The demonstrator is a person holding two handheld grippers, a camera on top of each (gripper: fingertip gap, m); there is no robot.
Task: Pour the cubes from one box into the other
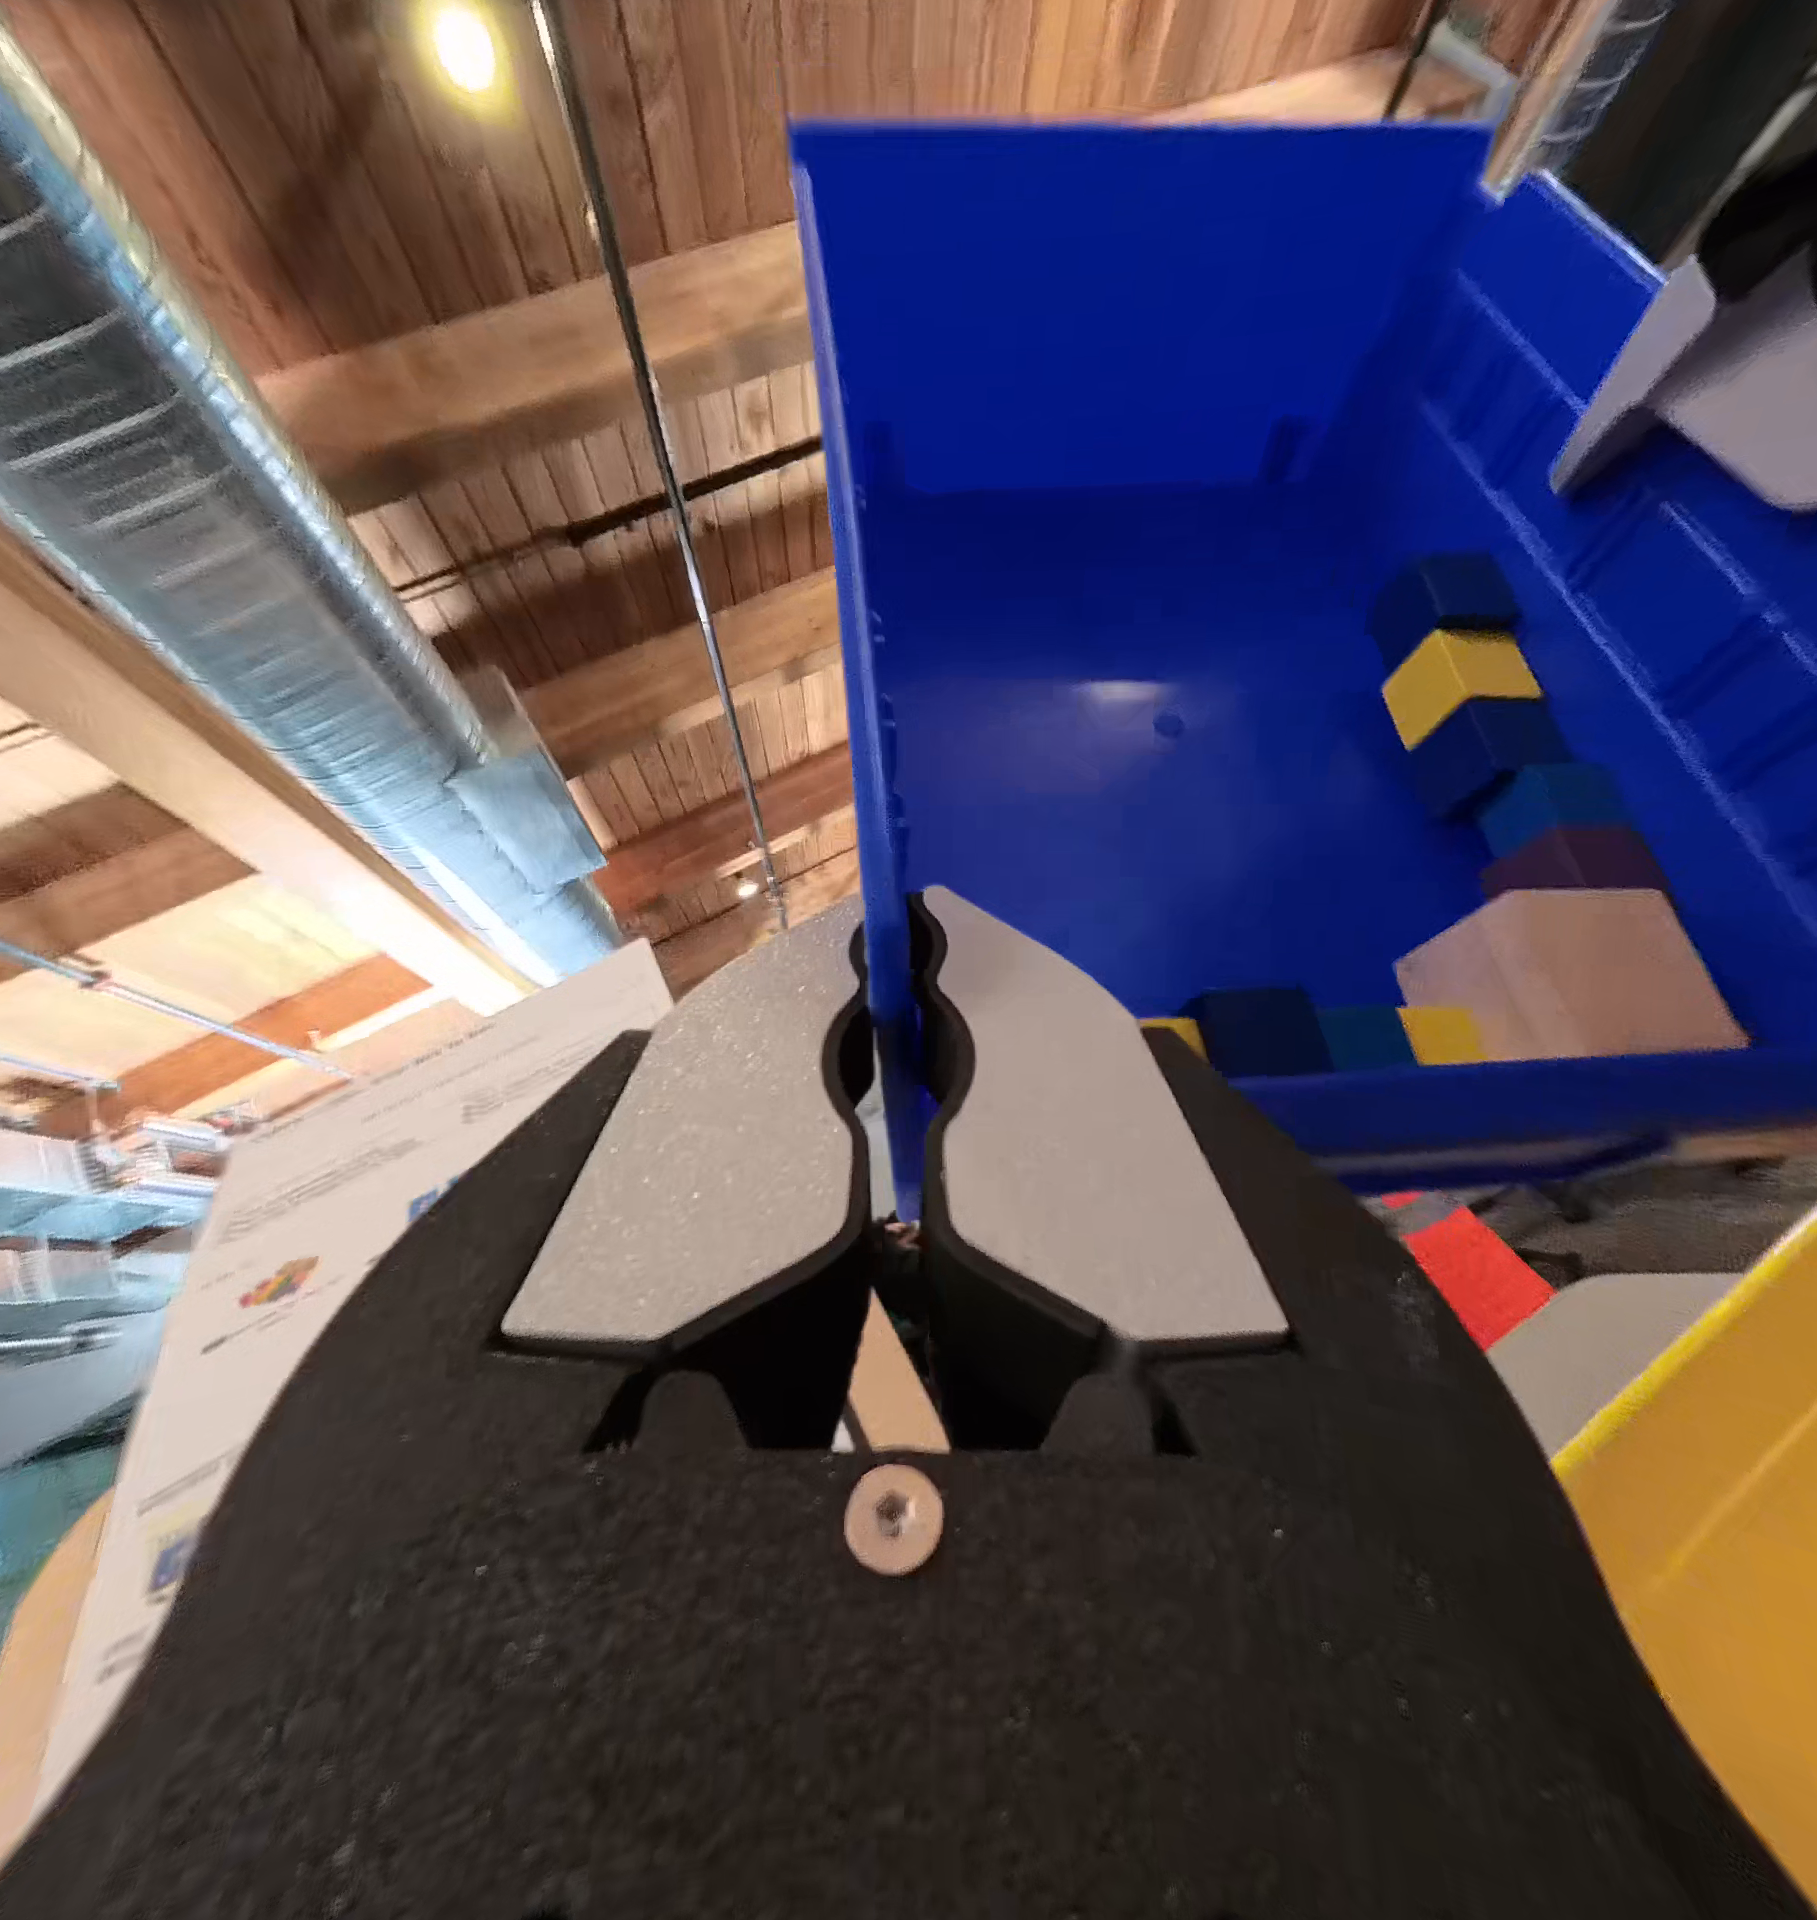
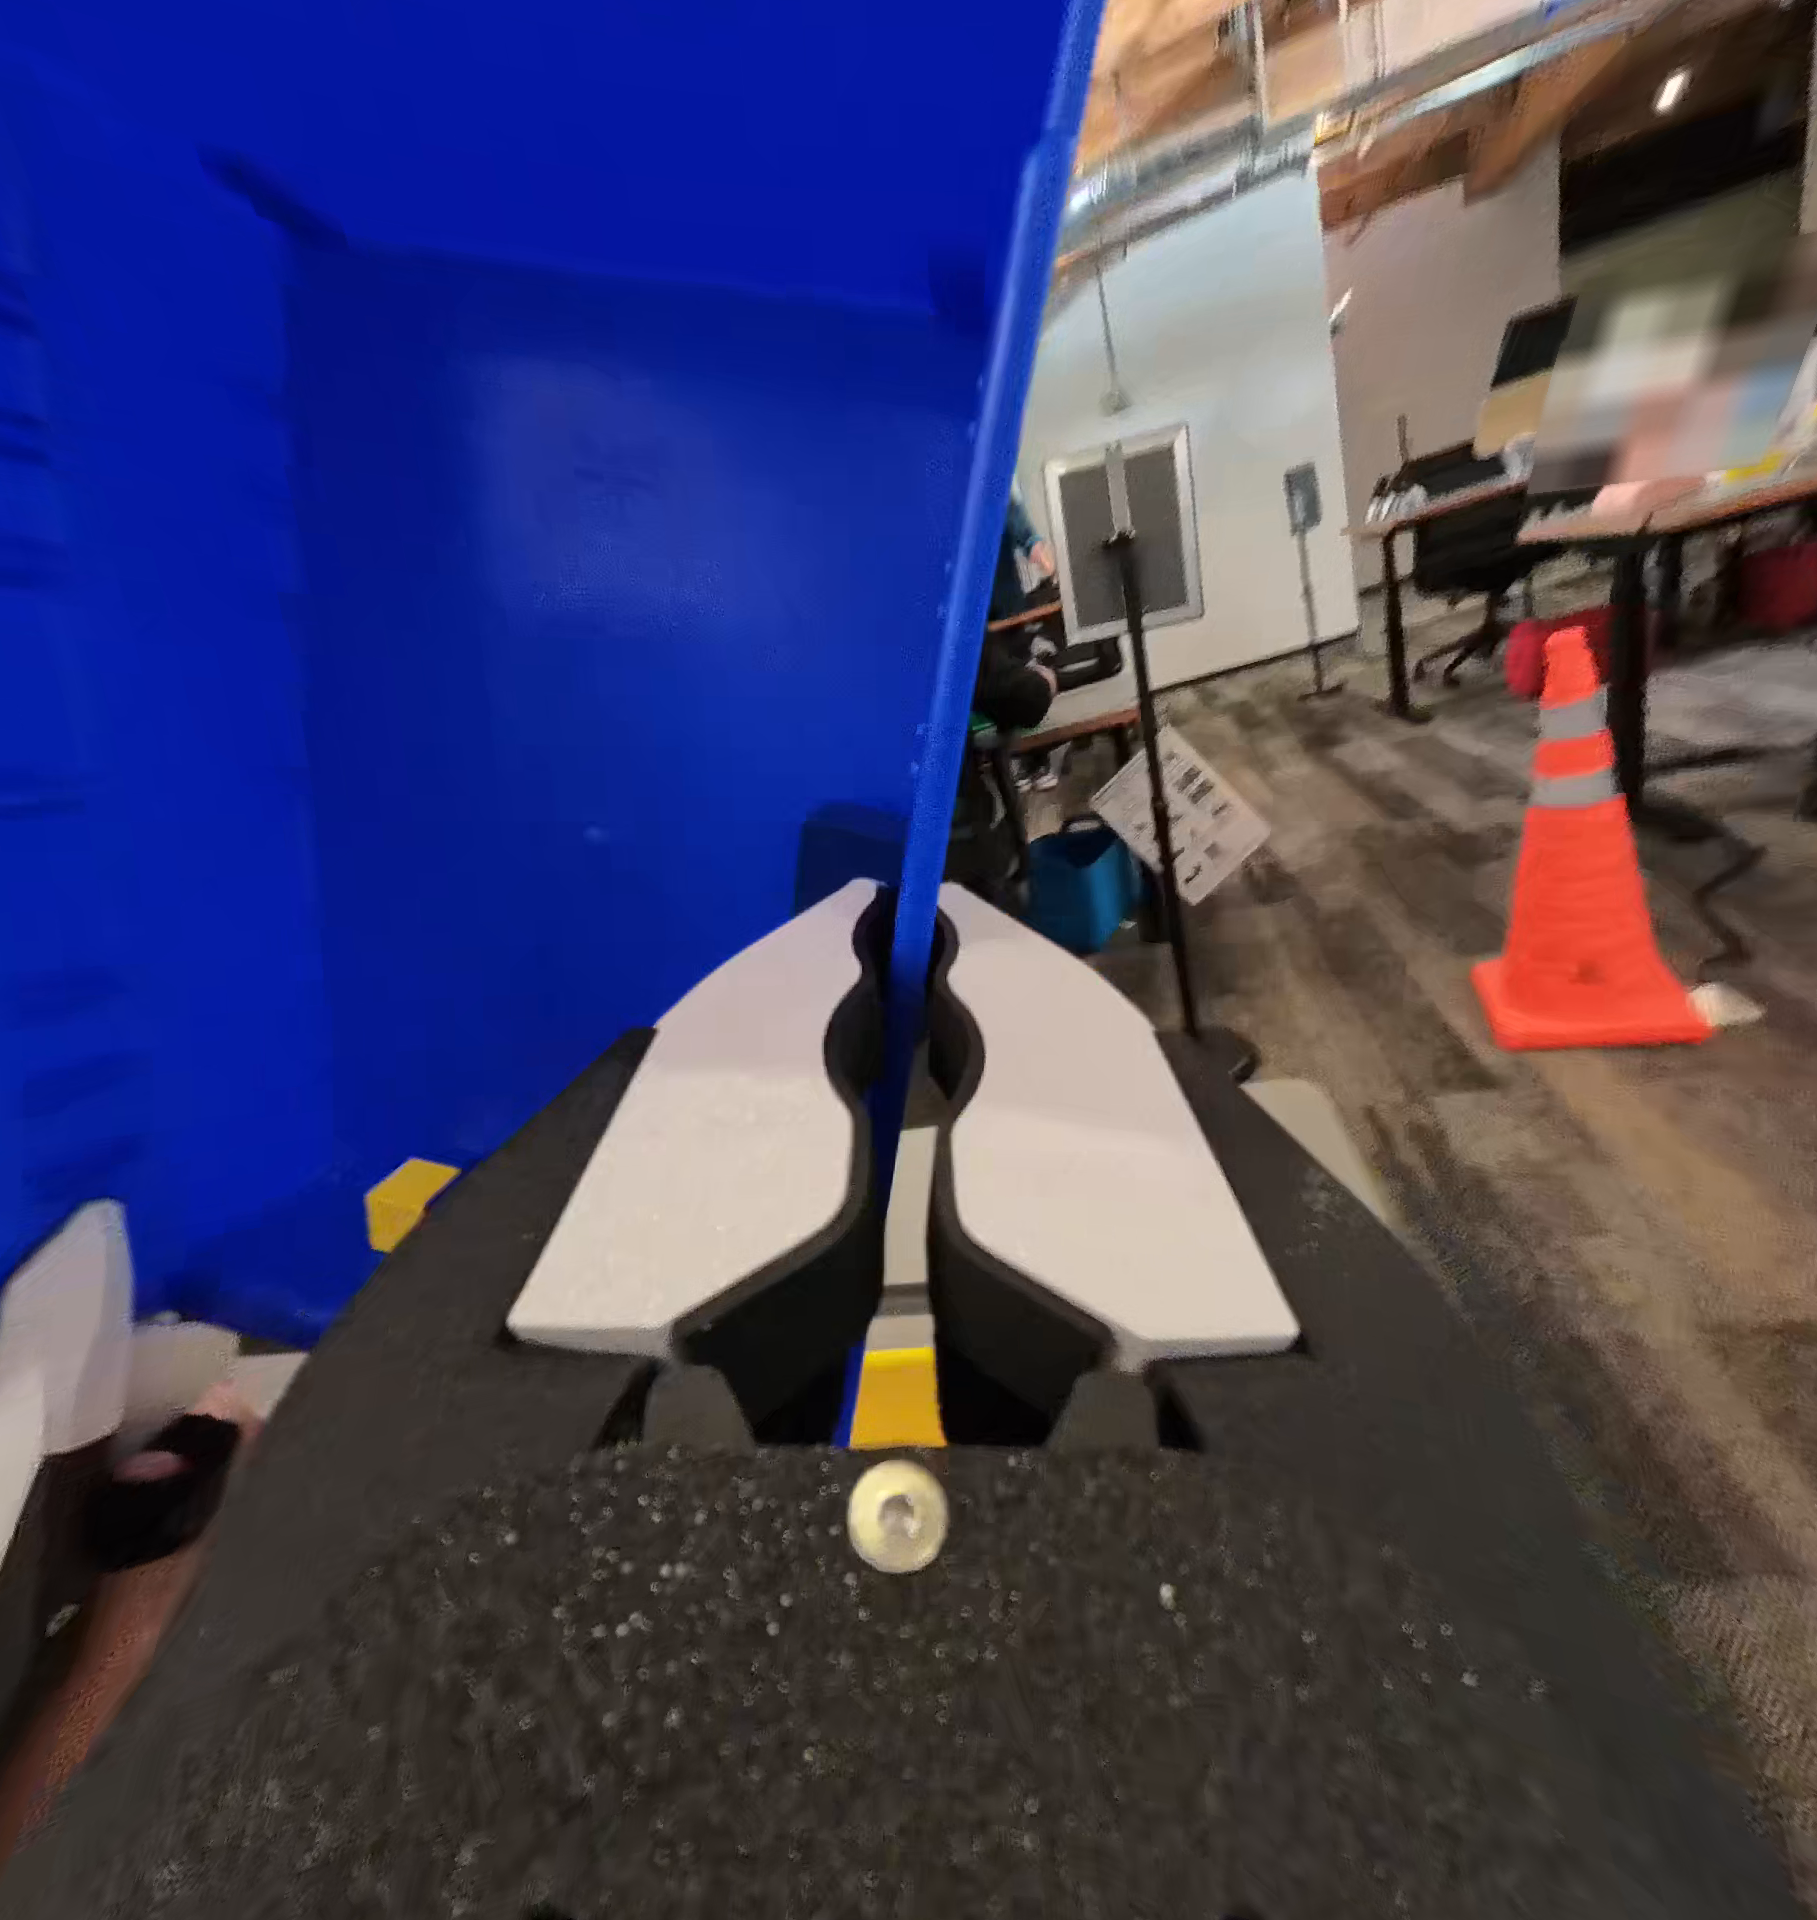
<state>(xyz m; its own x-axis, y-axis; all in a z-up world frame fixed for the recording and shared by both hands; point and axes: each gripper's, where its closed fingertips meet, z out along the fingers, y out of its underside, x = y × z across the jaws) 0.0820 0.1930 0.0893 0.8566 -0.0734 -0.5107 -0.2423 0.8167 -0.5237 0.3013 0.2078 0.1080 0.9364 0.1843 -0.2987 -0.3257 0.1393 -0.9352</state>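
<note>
The blue box is lifted and tilted, and both grippers hold it by opposite walls. The left gripper has its jaws pinching one thin side wall of the box, and the right gripper has its jaws pinching the other side wall in the same way. Two holds on opposite walls probably keep the box from twisting while it tips.

In the left wrist view the cubes lie inside the blue box, gathered along its lower wall and corner: dark blue, yellow, teal and purple ones, and a bigger pale wooden block beside them. They sit there because the box leans to that side. The right gripper shows also in this view at the upper right, on the far wall.

A yellow box is just below the blue one, at the right lower side of the left view. I judge that it is the one to receive the cubes, so the pouring is under way but the cubes are not yet out. An orange cone stands on the floor, well apart.
</note>
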